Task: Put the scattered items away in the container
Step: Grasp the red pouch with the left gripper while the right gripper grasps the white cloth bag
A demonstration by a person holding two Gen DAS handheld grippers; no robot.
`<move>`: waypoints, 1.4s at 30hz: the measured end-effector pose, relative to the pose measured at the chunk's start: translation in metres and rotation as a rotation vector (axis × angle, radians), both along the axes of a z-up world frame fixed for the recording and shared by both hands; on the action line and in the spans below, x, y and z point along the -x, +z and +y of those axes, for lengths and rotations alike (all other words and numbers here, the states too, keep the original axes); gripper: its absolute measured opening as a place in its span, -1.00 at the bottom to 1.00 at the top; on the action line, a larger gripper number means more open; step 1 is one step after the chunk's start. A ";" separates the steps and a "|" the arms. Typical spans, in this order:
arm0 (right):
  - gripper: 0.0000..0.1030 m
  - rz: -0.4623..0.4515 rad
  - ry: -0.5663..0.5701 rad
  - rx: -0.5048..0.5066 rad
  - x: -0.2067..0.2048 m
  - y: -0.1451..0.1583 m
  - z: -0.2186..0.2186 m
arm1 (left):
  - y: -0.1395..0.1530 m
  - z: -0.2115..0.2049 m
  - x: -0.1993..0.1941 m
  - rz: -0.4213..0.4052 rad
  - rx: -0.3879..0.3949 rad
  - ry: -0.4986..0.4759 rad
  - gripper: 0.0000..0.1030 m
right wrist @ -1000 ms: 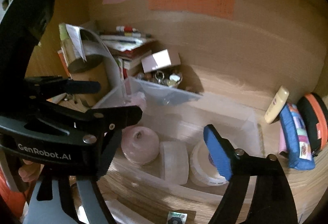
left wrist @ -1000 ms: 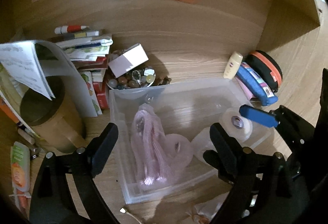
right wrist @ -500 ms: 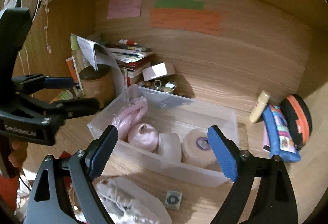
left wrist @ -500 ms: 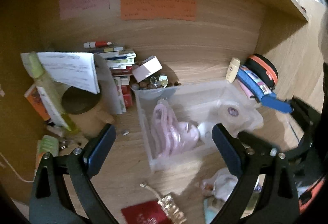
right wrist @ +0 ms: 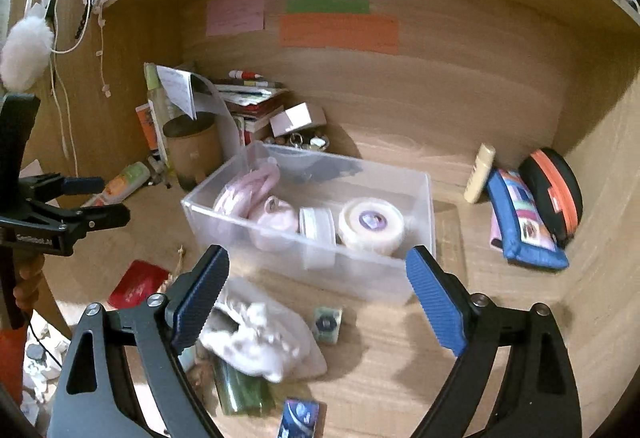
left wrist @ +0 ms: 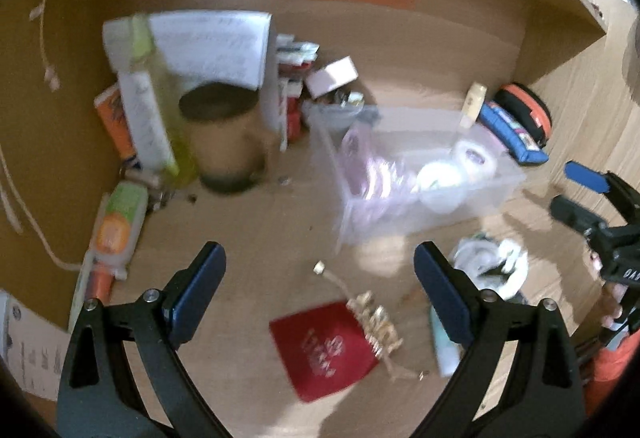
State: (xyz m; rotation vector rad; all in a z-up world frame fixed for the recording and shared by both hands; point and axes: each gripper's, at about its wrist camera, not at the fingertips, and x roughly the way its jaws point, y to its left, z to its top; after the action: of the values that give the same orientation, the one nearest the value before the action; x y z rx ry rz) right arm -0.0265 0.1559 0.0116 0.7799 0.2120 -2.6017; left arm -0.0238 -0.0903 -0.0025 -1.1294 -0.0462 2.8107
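A clear plastic container sits mid-desk holding a pink bag, a pink roll and white tape rolls. In front of it lie a white plastic bag, a red envelope, a gold tassel charm, a small green packet, a green tube and a blue card. My left gripper is open and empty above the red envelope. My right gripper is open and empty above the container's near wall.
A brown cylinder tin, a book stack, a bowl of trinkets and a white box crowd the back left. A cream bottle, a blue pouch and a black-orange case stand at the right. Wooden walls enclose the desk.
Both grippers have pulled back and up from over the container, so the scattered items in front of it came into view. Both stay open and empty.
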 end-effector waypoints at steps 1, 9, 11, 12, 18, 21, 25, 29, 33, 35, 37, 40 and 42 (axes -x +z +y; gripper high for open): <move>0.84 -0.005 -0.004 0.000 -0.002 -0.002 0.002 | -0.005 -0.002 -0.001 -0.015 -0.004 0.006 0.87; 0.92 -0.064 -0.005 -0.012 -0.013 -0.021 0.011 | -0.040 -0.003 -0.009 -0.101 0.038 0.012 0.87; 0.92 -0.087 0.003 -0.022 -0.015 -0.028 0.010 | -0.046 -0.003 -0.010 -0.121 0.039 0.005 0.87; 0.92 -0.097 0.007 -0.031 -0.017 -0.032 0.010 | -0.049 -0.003 -0.011 -0.132 0.035 0.000 0.87; 0.92 -0.183 0.052 -0.016 -0.018 -0.051 0.004 | -0.073 0.001 -0.007 -0.214 0.012 -0.014 0.87; 0.92 -0.200 0.081 -0.017 -0.017 -0.057 -0.007 | -0.083 0.004 -0.003 -0.251 -0.001 -0.021 0.87; 0.92 -0.220 0.101 -0.040 -0.010 -0.067 -0.021 | -0.087 0.010 -0.003 -0.260 -0.011 -0.036 0.87; 0.91 -0.254 0.108 -0.062 0.002 -0.079 -0.030 | -0.090 0.015 0.001 -0.268 -0.003 -0.043 0.87; 0.85 -0.291 0.111 -0.034 0.013 -0.085 -0.028 | -0.091 0.019 0.004 -0.254 0.017 -0.046 0.87; 0.69 -0.350 0.130 -0.003 0.022 -0.090 -0.026 | -0.092 0.019 0.005 -0.239 0.026 -0.031 0.87; 0.53 -0.401 0.139 0.035 0.030 -0.094 -0.023 | -0.093 0.021 0.007 -0.228 0.030 -0.025 0.86; 0.26 -0.411 0.137 0.070 0.033 -0.094 -0.019 | -0.094 0.025 0.005 -0.193 0.064 -0.015 0.68; 0.13 -0.409 0.145 0.085 0.033 -0.091 -0.018 | -0.093 0.028 0.004 -0.175 0.073 -0.028 0.41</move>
State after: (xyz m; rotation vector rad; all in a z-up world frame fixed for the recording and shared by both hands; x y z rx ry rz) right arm -0.0596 0.1383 -0.0796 1.1929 0.0351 -2.2414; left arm -0.0276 -0.0623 -0.0957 -1.3787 0.0575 2.7017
